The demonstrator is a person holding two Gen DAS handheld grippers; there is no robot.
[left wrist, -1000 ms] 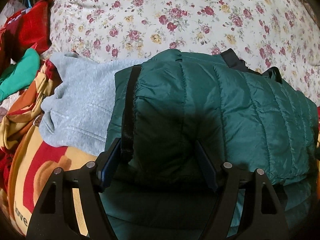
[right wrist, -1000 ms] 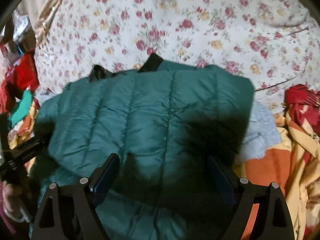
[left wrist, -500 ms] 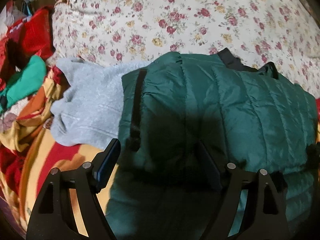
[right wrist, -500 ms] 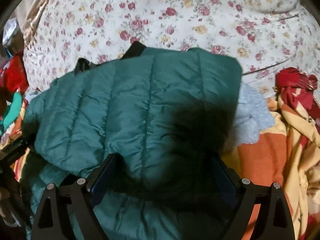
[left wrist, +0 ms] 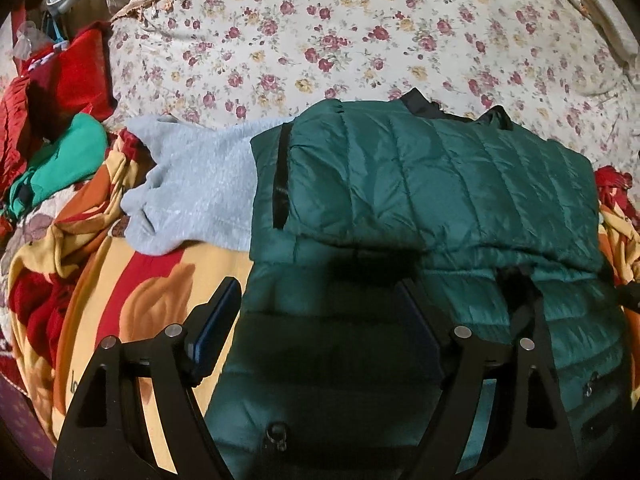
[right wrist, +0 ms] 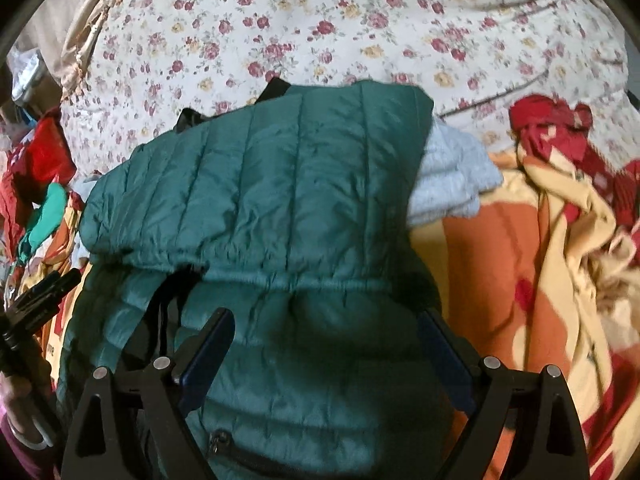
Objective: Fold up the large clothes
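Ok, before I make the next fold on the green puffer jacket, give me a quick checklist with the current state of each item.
1. Left tongs open, holding nothing: ok.
2. Right tongs open, holding nothing: ok.
3. Top part of the green puffer jacket folded over its lower part: ok.
4. Folded edge lying even: not ok, it sags unevenly in the right wrist view.
5. Jacket free of other clothes: not ok, it lies over the grey sweater.
6. Black strap tucked in: not ok, it shows below the fold.
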